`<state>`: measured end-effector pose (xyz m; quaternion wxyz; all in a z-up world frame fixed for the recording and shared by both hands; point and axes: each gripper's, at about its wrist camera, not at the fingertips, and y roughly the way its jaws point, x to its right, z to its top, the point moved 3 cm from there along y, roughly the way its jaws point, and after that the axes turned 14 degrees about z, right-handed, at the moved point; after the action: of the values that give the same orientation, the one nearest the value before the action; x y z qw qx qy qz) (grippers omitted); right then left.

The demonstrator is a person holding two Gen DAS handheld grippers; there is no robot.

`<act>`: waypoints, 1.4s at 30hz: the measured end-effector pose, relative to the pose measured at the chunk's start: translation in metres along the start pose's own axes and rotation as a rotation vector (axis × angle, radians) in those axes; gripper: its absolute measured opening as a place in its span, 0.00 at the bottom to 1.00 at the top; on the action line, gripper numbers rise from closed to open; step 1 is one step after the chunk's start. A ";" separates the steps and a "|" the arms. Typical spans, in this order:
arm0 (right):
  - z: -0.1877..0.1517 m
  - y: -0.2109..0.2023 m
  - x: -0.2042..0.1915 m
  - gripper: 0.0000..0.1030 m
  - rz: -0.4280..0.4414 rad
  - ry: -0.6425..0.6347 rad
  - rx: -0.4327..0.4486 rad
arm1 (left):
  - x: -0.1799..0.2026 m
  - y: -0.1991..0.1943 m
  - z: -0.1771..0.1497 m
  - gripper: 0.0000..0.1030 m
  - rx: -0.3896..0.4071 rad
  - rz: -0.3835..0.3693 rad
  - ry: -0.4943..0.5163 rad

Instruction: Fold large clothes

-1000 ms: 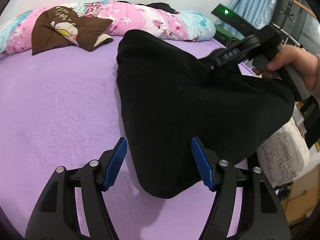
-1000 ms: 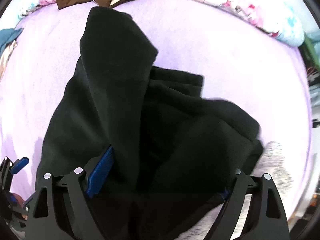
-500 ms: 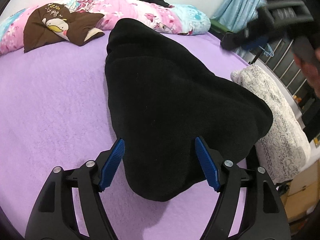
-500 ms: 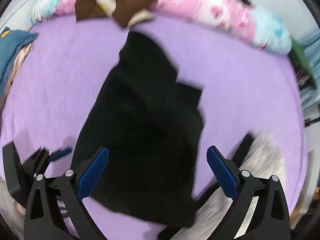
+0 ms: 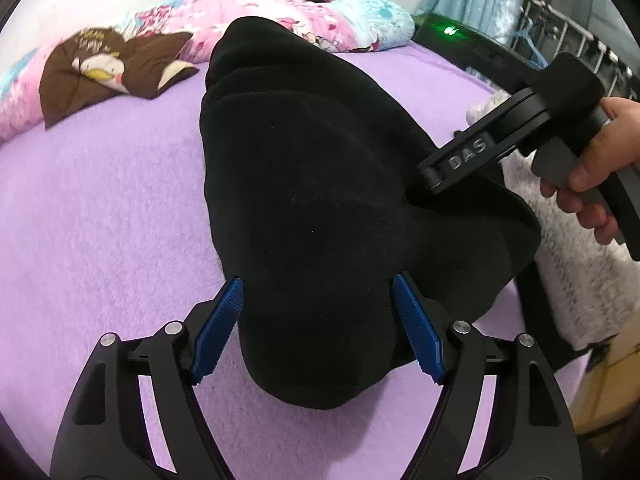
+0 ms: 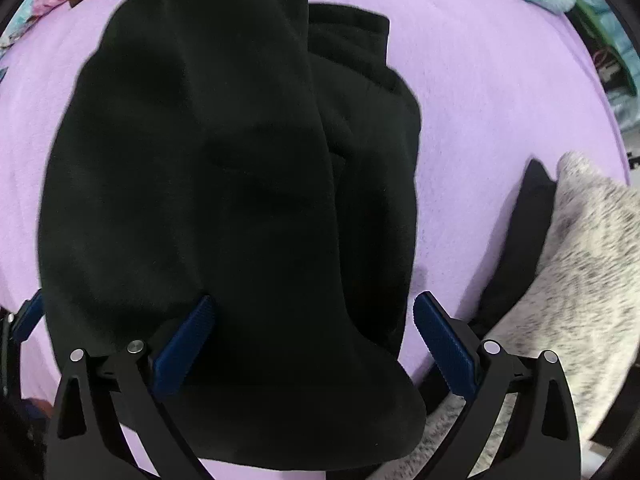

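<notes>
Black fleece, the folded garment [image 5: 320, 184] lies in thick overlapping layers on the purple bed [image 5: 100, 208] near its right edge — since a second ago the left gripper [image 5: 316, 328] has spread wider astride its near end, and the right gripper [image 6: 314, 344], back down over it, has opened wide, pads clear.

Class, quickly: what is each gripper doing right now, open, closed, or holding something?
Left gripper: open, just been widening, black garment between its jaws, not pinched.
Right gripper: open wide over the garment, gripping nothing.
</notes>
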<state>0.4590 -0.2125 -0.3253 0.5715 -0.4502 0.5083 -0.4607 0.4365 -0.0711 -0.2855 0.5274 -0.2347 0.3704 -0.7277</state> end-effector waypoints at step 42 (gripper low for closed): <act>0.019 -0.022 0.094 0.94 0.453 -0.008 0.111 | -0.125 0.029 -0.003 0.77 -0.248 -0.514 -0.534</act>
<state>0.4824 -0.3083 -0.3181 0.6862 -0.2946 0.5679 -0.3462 0.4935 0.0428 -0.3040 0.3732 -0.5631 0.2344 -0.6990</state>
